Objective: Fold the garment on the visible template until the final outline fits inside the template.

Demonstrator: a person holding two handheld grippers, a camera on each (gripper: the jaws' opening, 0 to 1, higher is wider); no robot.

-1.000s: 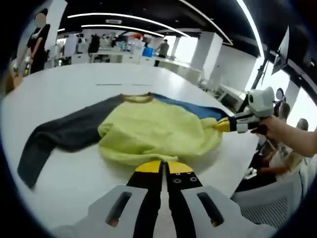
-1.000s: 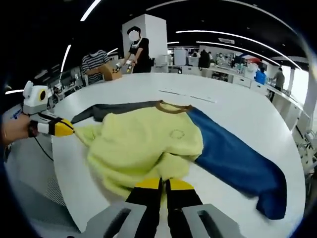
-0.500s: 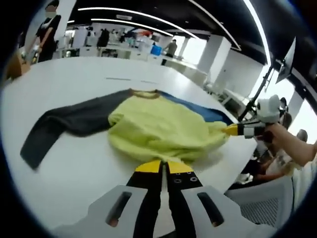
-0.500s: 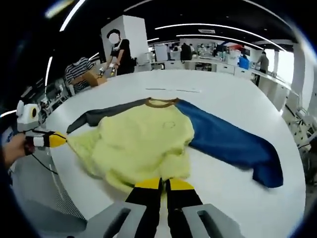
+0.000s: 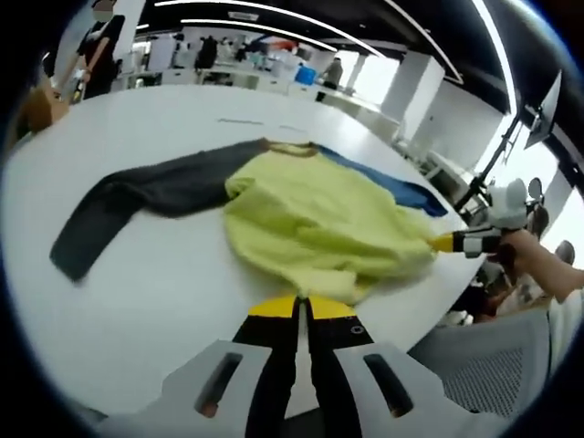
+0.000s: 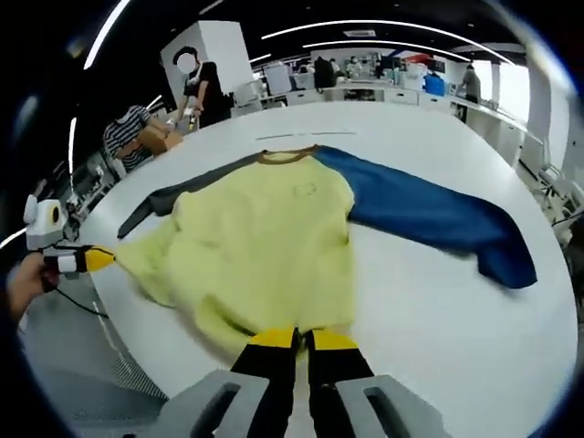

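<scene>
Office desks and standing people are ringing a white worktop (image 6: 511,328) where the garment (image 6: 265,246) is lying, yellow body between a grey sleeve (image 5: 137,196) and a blue sleeve (image 6: 429,219); over the last second its hem is being drawn out flatter, so folding looks barely begun; left hand-held gripper (image 5: 299,310) and right hand-held gripper (image 6: 294,339) are each clenching a hem corner.

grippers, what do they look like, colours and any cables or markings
Each gripper has two black jaws capped with yellow tips, rising from a pale grey body with slotted openings, as on the left gripper and the right gripper. Small round screw holes mark the left one's jaw. From the side, the left gripper shows a white box on top and a thin dark cable trailing below it.
</scene>
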